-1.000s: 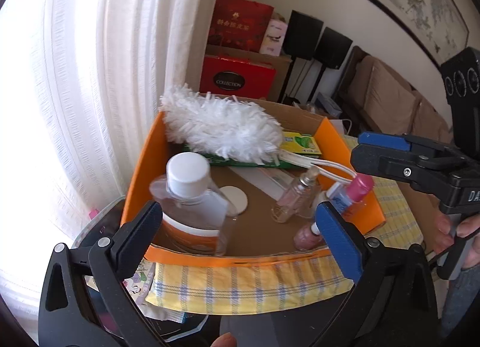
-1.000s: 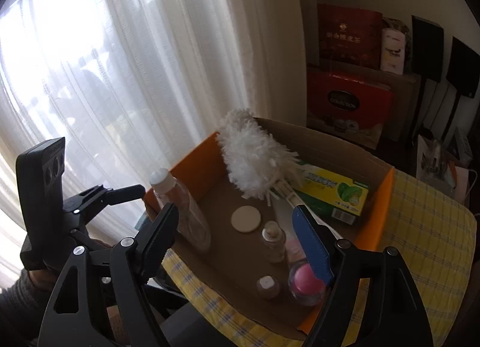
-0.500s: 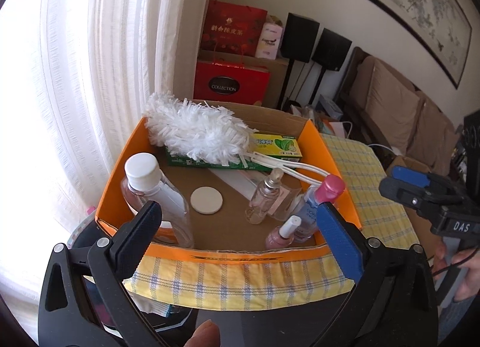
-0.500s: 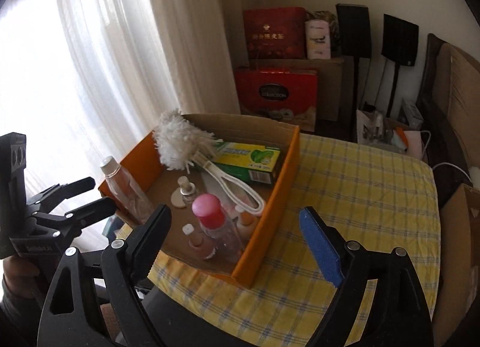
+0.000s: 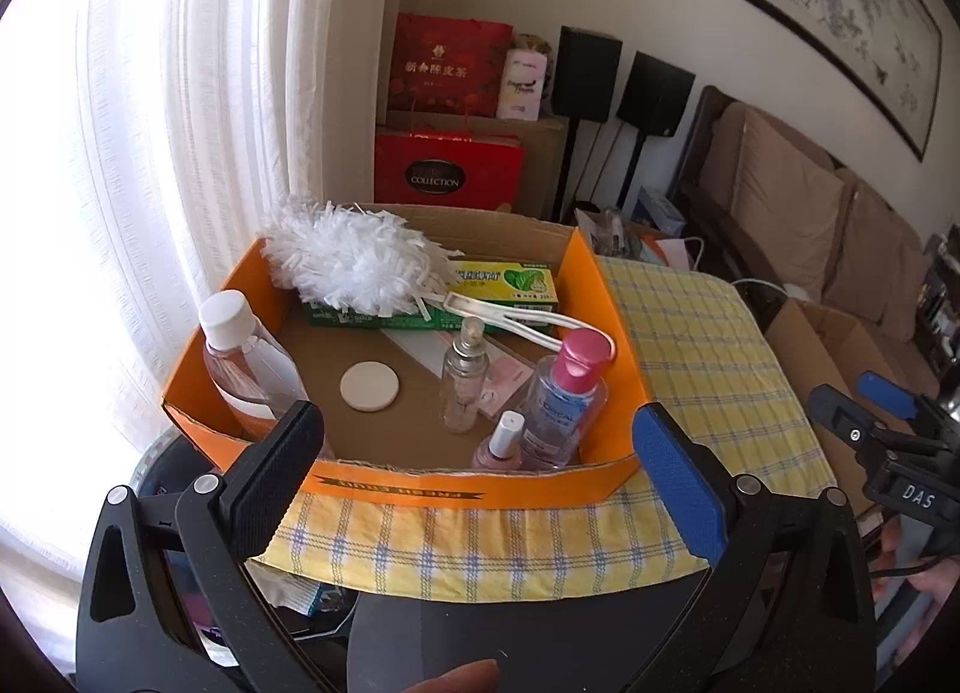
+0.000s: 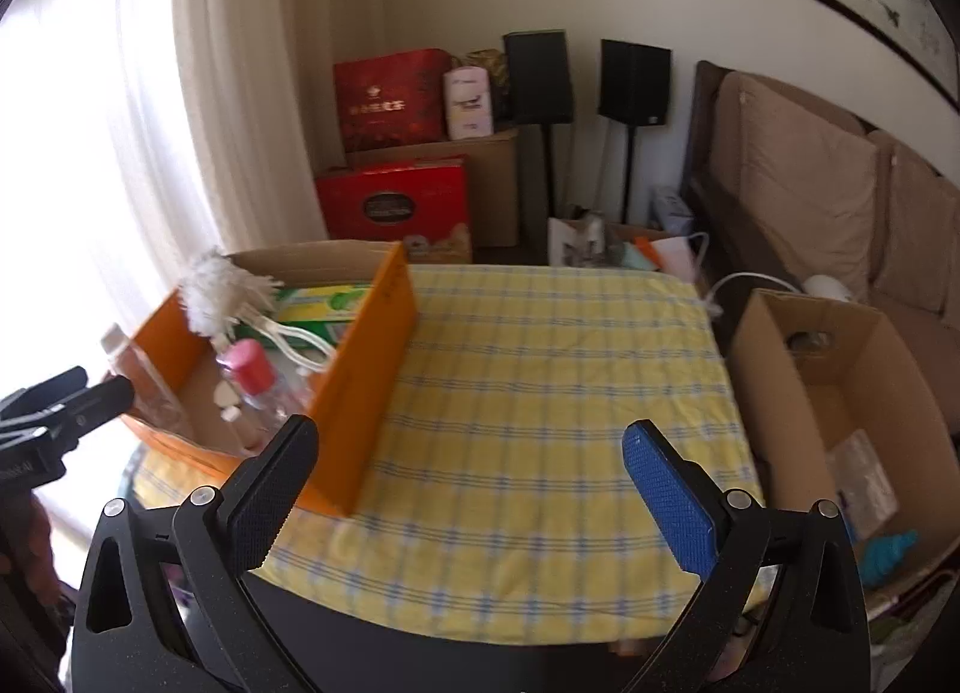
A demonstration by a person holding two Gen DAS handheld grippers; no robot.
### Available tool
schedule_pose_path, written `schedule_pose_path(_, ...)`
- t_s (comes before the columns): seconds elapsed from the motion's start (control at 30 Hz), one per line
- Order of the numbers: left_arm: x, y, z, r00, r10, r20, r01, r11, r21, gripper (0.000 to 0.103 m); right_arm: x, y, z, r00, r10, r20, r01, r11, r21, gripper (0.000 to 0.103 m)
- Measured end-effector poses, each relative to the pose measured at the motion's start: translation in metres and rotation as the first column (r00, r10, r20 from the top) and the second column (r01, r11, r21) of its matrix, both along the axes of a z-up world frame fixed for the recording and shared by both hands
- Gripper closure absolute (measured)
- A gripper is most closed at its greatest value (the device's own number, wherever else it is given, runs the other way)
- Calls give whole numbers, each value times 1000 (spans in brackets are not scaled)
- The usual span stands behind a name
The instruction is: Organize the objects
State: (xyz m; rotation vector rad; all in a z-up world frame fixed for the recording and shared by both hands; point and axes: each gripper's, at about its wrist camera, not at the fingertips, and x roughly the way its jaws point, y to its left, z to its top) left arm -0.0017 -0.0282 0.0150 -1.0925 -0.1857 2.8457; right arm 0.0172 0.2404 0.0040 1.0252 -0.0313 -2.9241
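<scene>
A home living room: cushioned sofa [image 6: 840,201], framed painting [image 5: 840,15], sheer curtains [image 5: 180,93], gift boxes [image 5: 447,171]

The orange cardboard box [image 5: 414,489] is crowded: a white fluffy duster [image 5: 354,264] lies across the back and a pink-capped clear bottle [image 5: 564,393] fills the near right corner. Bare yellow checked tablecloth [image 6: 552,393] lies beside it.

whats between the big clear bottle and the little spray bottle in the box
In the left wrist view, a round white pad lies flat on the cardboard floor between the big clear bottle and the small spray bottle, touching neither.
</scene>
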Motion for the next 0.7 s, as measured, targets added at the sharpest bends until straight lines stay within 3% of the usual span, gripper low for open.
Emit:
schedule_pose_path(0.23,7,12,-4,999,-10,46,9,1000,26,0,9,7,-9,999,-39,32,39,999,18,1)
schedule_pose_path(0.7,19,38,-4,998,-7,55,10,999,-54,0,18,11,-17,993,-93,66,91,995,33,1)
